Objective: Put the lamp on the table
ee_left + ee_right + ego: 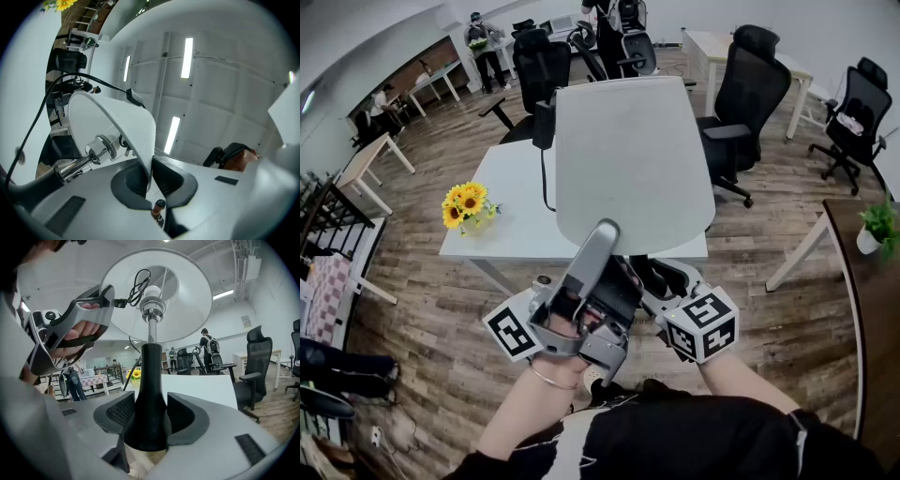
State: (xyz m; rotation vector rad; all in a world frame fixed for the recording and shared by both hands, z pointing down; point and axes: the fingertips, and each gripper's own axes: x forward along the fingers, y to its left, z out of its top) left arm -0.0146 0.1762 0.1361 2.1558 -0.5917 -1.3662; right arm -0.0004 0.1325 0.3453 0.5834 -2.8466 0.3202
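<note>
The lamp has a wide white shade point(633, 150) and a black flared stem point(149, 390), and it is held in the air in front of the white table point(502, 202). My left gripper point(602, 242) is shut on the near rim of the shade point(117, 122), with the thin rim pinched between its pads point(161, 176). My right gripper point(149, 416) is closed on the wide black stem, both pads pressed against it. In the head view the right gripper point(664, 286) sits below the shade, mostly hidden. A black cord point(546, 173) hangs from the shade over the table.
A vase of sunflowers point(466, 204) stands at the table's left edge. Black office chairs point(748, 94) stand behind and to the right of the table. A dark table with a potted plant point(874, 228) is at the far right. People stand at the back of the room.
</note>
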